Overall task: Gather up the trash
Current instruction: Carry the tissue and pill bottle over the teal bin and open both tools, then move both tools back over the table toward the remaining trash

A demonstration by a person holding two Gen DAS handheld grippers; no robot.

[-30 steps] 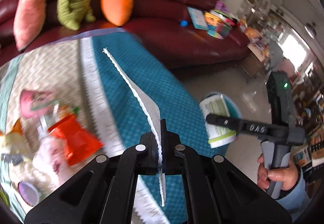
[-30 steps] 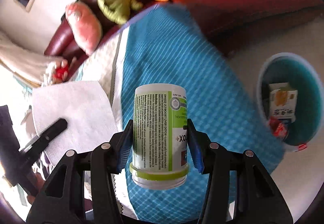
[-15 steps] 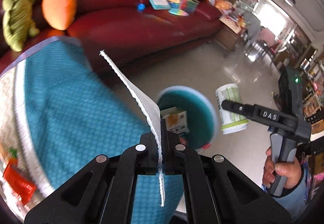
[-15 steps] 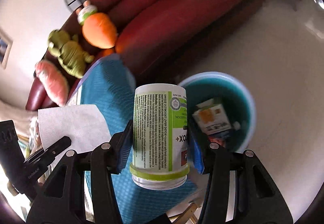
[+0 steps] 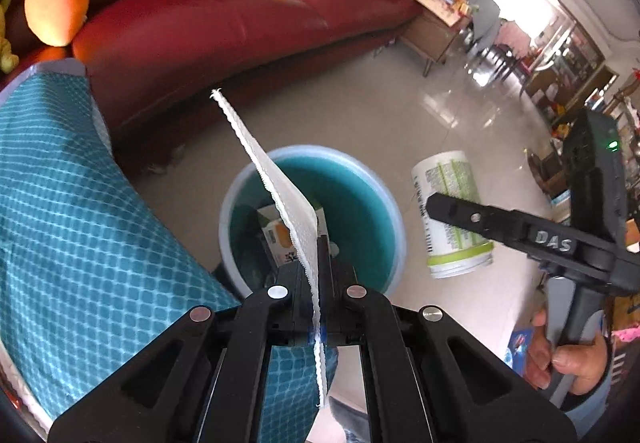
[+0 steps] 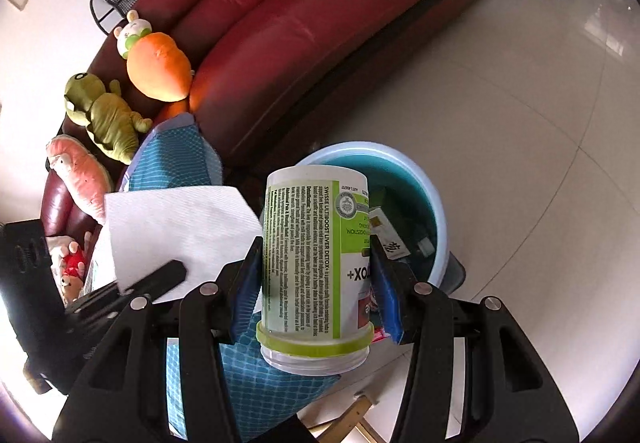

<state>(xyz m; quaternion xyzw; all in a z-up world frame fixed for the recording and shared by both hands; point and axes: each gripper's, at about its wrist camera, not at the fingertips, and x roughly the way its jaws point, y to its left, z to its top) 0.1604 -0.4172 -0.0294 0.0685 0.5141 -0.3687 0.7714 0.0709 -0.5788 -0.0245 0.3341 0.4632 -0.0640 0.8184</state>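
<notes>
A: How are the fingers of the left gripper (image 5: 318,267) seen?

B: They are pressed together on a white paper towel (image 5: 280,187), which is pinched edge-on between them. The sheet is seen standing up over the bin (image 5: 384,199), with its lower tail hanging below the fingers.

A: And the right gripper (image 6: 316,275)?

B: A white and green supplement bottle (image 6: 312,263) is clamped between its blue pads (image 6: 386,303), the jaws being held partly apart by the bottle's width. The bottle is held with its cap end towards the camera. In the right wrist view part of the bin's (image 6: 436,211) rim is hidden behind it; in the left wrist view the bottle (image 5: 450,219) is seen just to the right of the bin.

A: What is found in the bin?

B: A small carton (image 5: 280,239) is seen lying inside the teal interior.

A: And farther out?

B: A table covered by a teal checked cloth (image 5: 72,211) is seen just left of the bin. Beyond it, a red sofa (image 5: 224,11) is seen, on which a carrot plush (image 6: 158,67) and a green plush (image 6: 102,115) are laid. The handle of the right gripper is held in a hand (image 5: 568,355).
</notes>
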